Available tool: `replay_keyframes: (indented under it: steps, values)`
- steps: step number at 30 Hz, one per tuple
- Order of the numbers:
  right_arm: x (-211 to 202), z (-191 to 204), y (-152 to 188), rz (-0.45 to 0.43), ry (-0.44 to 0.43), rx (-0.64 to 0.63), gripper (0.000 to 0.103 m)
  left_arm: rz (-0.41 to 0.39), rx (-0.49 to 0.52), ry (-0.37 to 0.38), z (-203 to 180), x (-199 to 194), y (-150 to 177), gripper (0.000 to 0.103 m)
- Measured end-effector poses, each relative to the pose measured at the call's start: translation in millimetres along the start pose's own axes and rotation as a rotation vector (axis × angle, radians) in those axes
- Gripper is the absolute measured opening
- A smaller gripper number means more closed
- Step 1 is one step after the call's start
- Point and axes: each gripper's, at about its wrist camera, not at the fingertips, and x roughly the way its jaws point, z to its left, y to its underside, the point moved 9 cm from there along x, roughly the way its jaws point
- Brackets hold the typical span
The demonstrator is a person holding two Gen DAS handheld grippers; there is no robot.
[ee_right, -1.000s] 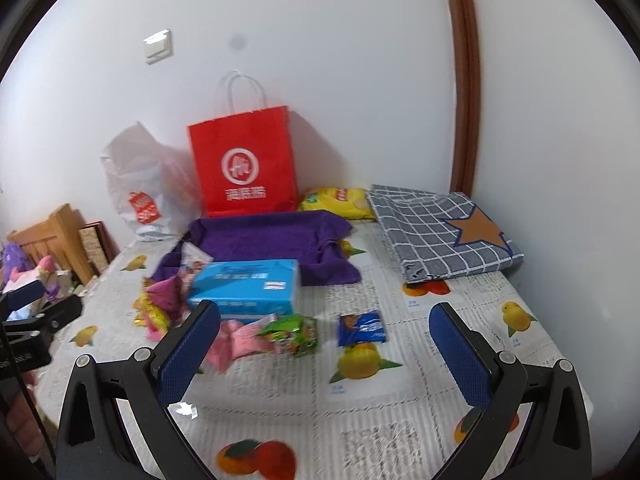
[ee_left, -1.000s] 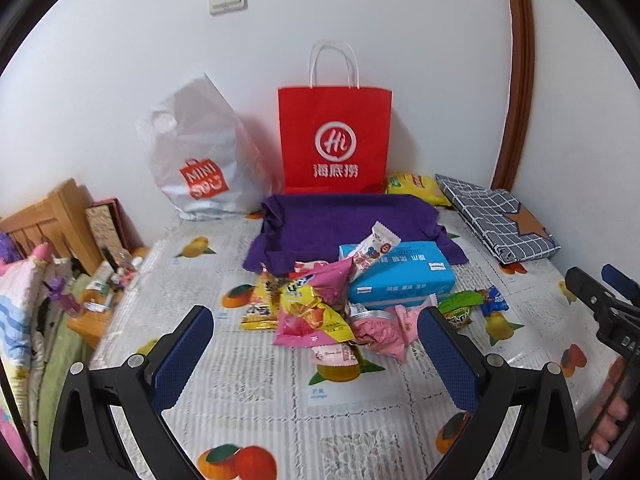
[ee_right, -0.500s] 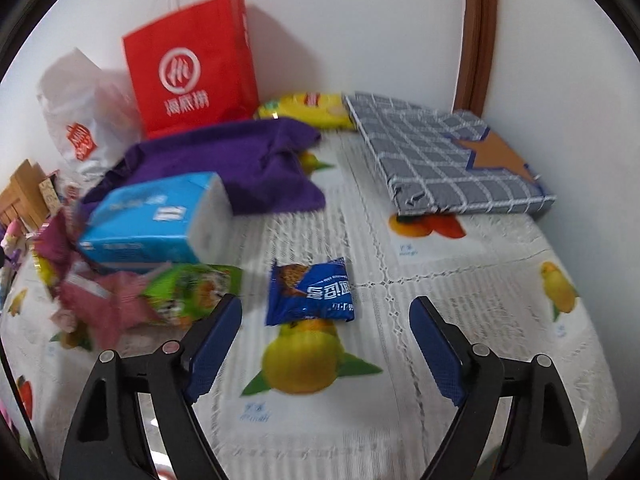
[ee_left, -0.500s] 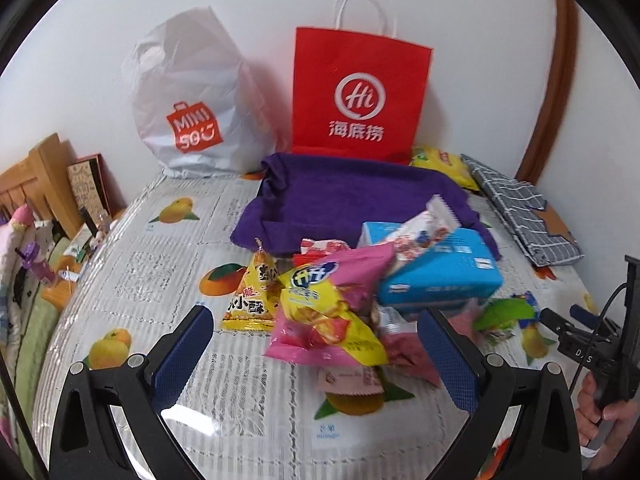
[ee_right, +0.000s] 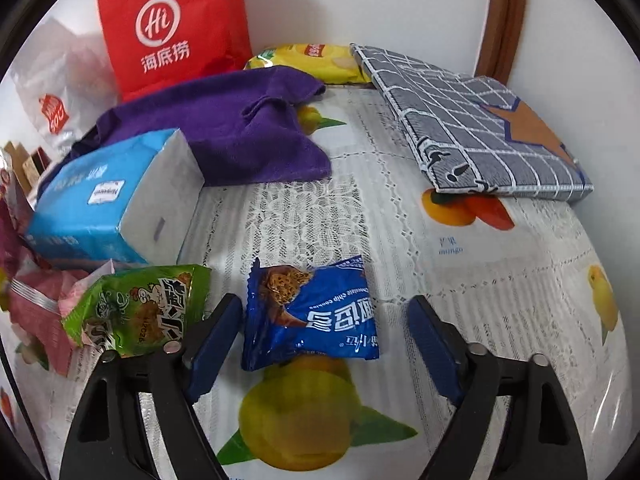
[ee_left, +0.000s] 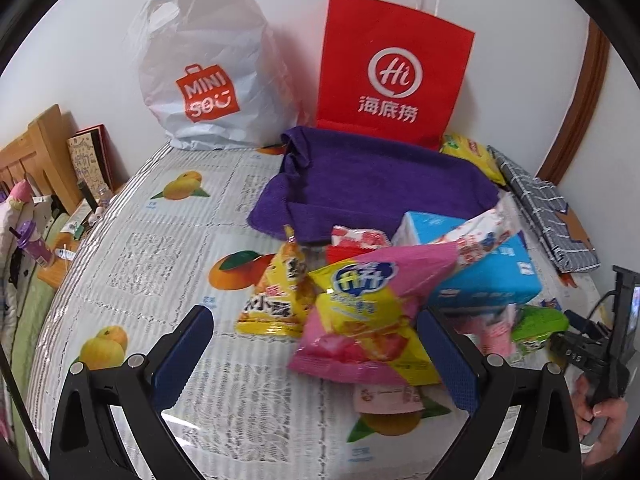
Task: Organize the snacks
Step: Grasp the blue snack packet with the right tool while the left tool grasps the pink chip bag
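Red paper bag (ee_left: 394,76), purple towel (ee_left: 380,184), fruit-printed tablecloth (ee_left: 160,248)

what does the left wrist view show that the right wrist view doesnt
Only the left wrist view shows the yellow and pink snack bag atop the pile, the small yellow packet, the wooden headboard and the hand holding the other tool.

Only the right wrist view shows the blue cookie packet whole, lying between the pads of the right claw, whose jaws have just been closing without touching it yet.

Both show the red paper bag, purple towel, blue tissue pack, green snack packet and checked grey cloth.
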Motion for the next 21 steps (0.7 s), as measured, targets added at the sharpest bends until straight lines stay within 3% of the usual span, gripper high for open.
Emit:
replay_keyframes:
  steps: [1,5,12,21]
  values:
    - [-1,2,-1,-0.006,-0.003,-0.010,0.059,0.005,-0.002,0.002,3,1,2,0.102]
    - [-4,7,-2,-0.007,0.008,-0.038,0.049,0.020,-0.004,0.028,11,1,6,0.102]
    - [-25,12,-7,-0.060,-0.009,-0.028,0.048,0.019,0.032,0.080,5,-5,7,0.102]
    - [-51,10,2,-0.078,-0.021,-0.012,0.048,0.065,0.060,0.131,-27,20,0,0.102]
